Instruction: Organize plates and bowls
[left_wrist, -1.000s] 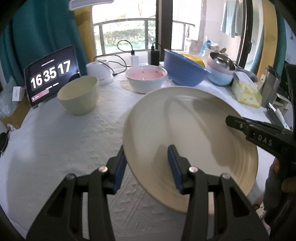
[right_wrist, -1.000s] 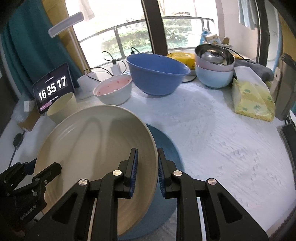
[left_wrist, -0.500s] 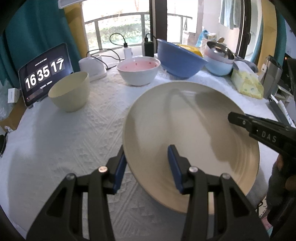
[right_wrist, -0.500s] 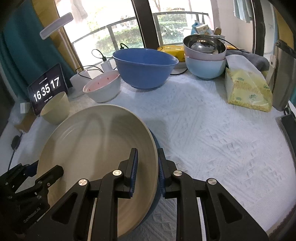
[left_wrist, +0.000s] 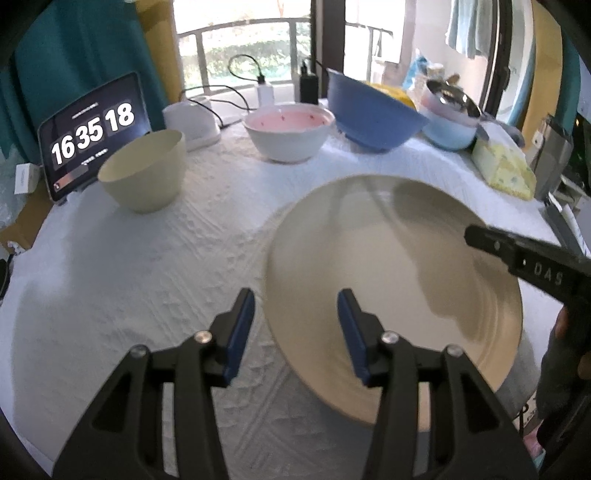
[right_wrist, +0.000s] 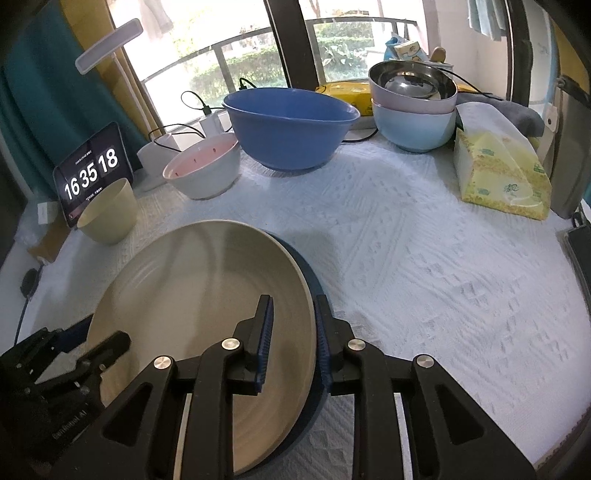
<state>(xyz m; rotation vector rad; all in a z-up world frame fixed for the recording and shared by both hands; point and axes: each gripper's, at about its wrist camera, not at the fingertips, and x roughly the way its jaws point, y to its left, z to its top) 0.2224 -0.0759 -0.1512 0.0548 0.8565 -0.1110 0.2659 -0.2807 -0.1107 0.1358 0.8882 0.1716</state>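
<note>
A big beige plate (left_wrist: 388, 277) lies on a dark blue plate (right_wrist: 309, 284), of which only the right rim shows. My left gripper (left_wrist: 297, 325) straddles the beige plate's near left rim. Its jaws are opening, and a gap shows between the outer pad and the rim. My right gripper (right_wrist: 293, 328) straddles the right rim, one pad over the plate's inside and the other against its outer edge. Its jaws are just starting to open. In the left wrist view one of its fingers (left_wrist: 517, 254) reaches in over the plate from the right.
A beige bowl (left_wrist: 144, 170) and a pink-lined white bowl (left_wrist: 290, 133) stand at the back left. A big blue bowl (right_wrist: 290, 125) and a stack of bowls (right_wrist: 413, 107) stand behind. A tissue pack (right_wrist: 498, 177) is at the right and a tablet clock (left_wrist: 92, 133) at the far left.
The beige plate has come down from a tilt and now lies on the blue plate. The left gripper's outer pad has come away from the rim.
</note>
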